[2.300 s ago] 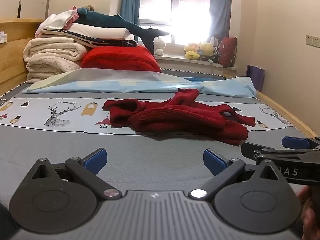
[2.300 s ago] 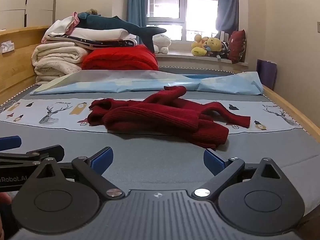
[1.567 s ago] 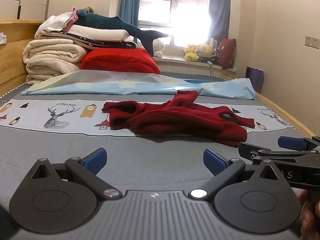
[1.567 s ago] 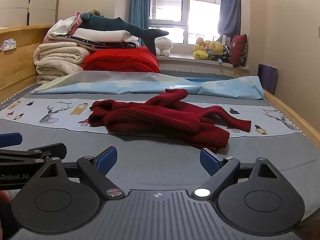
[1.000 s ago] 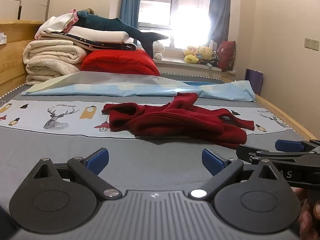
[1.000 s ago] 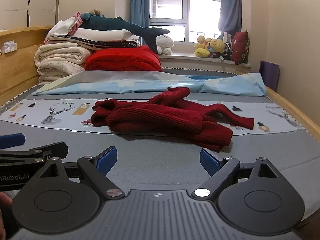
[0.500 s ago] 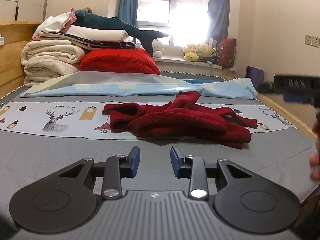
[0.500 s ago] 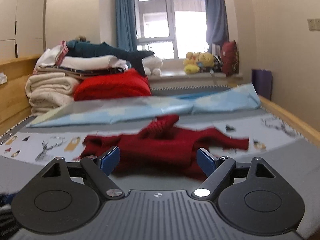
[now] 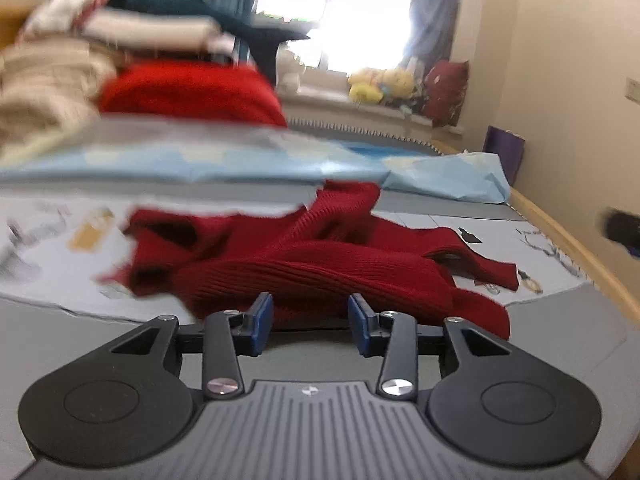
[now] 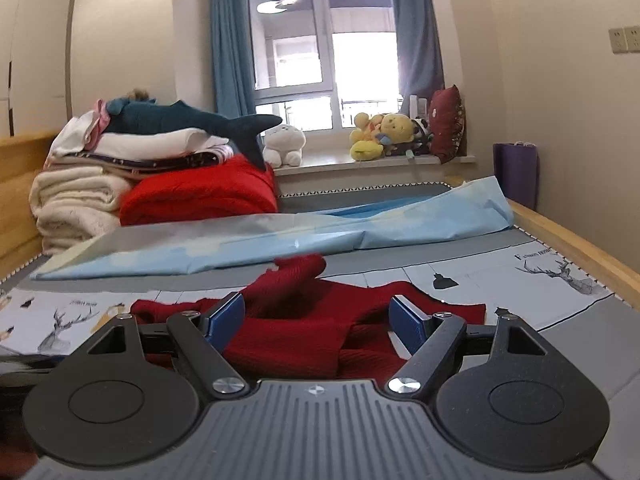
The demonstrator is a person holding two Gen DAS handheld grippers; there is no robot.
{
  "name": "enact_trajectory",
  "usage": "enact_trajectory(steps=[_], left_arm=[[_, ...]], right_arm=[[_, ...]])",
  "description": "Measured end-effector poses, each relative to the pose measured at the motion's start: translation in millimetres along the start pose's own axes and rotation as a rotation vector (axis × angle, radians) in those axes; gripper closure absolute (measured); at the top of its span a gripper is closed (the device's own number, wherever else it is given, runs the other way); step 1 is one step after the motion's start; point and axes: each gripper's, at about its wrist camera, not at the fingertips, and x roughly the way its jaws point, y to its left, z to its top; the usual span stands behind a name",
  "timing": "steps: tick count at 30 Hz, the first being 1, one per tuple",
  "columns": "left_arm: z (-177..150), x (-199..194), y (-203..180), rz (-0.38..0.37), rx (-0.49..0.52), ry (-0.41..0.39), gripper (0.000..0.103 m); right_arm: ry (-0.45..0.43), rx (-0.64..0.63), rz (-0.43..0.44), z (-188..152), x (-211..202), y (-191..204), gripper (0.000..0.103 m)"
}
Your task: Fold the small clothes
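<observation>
We see a dark red ribbed sweater [image 9: 320, 268] lying crumpled and unfolded across the middle of the bed [image 9: 560, 332], partly on a white sheet [image 10: 520, 280] printed with deer. One sleeve trails toward the bed's right edge and a fold humps up at the centre. Our left claw [image 9: 307, 322] is partly parted, empty, just before the sweater's near edge. Our right claw [image 10: 318, 320] is spread wide, grasping nothing, above the sweater.

We hold both grippers low, level, pointing fwd: left gripper [image 9: 310, 322] w/ fingers partly apart, right gripper [image 10: 320, 322] spread wide, nothing between either pair.
</observation>
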Motion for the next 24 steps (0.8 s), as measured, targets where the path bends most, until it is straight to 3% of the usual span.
enact_trajectory(steps=[3,6,10,12,13,14,16,19,22,24], left_arm=[[9.9,52.8,-1.0,-0.047,-0.16,0.091,0.039],[15.2,102.3,-0.2,-0.083,-0.342,0.181,0.039],[22.5,144.4,2.5,-0.058,-0.453,0.229,0.039],[26.7,155.1,8.5,-0.049,-0.477,0.247,0.047],[29.0,155.4,11.3,-0.03,-0.452,0.255,0.072],[31.3,153.7,14.7,-0.01,-0.408,0.266,0.085],[33.1,142.9,27.3,-0.056,-0.337,0.26,0.09],[37.4,109.3,51.2,-0.094,-0.153,0.222,0.091],[36.5,72.0,86.6,-0.148,-0.002,0.251,0.092],[33.4,44.9,112.2,-0.143,0.111,0.273,0.092]], right_arm=[[0.015,0.007,-0.017,-0.2,6.2,-12.1,0.022],[0.017,0.027,-0.039,-0.5,5.5,-24.1,0.022],[0.029,0.039,-0.054,-0.7,5.5,-33.1,0.022],[0.03,0.045,-0.065,-1.2,5.5,-35.7,0.022],[0.033,0.054,-0.073,-1.7,7.0,-37.0,0.022],[0.036,0.06,-0.081,-1.6,8.4,-38.3,0.022],[0.043,0.08,-0.101,-1.3,11.2,-39.6,0.022],[0.049,0.132,-0.104,-1.7,15.2,-41.8,0.022],[0.059,0.153,-0.119,-3.2,19.1,-41.0,0.022],[0.076,0.173,-0.127,-4.6,23.2,-39.8,0.021]])
